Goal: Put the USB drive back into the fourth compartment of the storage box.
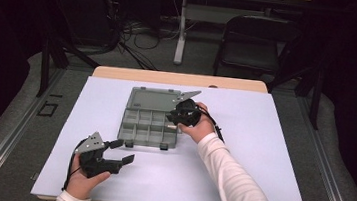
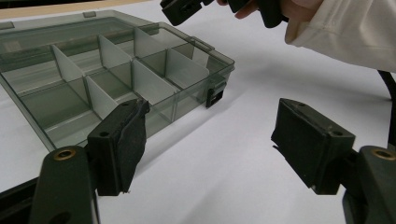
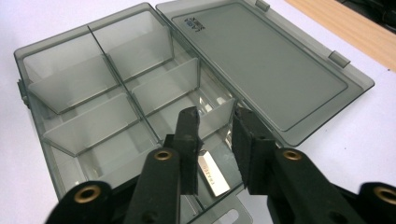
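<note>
Grey compartment box [image 1: 149, 122] w/ lid open flat, centre of white table [image 1: 263, 139], my right claw [image 3: 214, 128] inside its near-right compartment, jaws partly apart over small metal piece [image 3: 212, 173], not touching, my left claw [image 2: 210, 140] wide open, empty, just beside box's front edge.

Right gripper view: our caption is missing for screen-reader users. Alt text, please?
Two black jaws straddle a divider inside an open smoky-grey compartment box, with a small silver piece lying between them. The box lid lies open flat on the white table.
</note>
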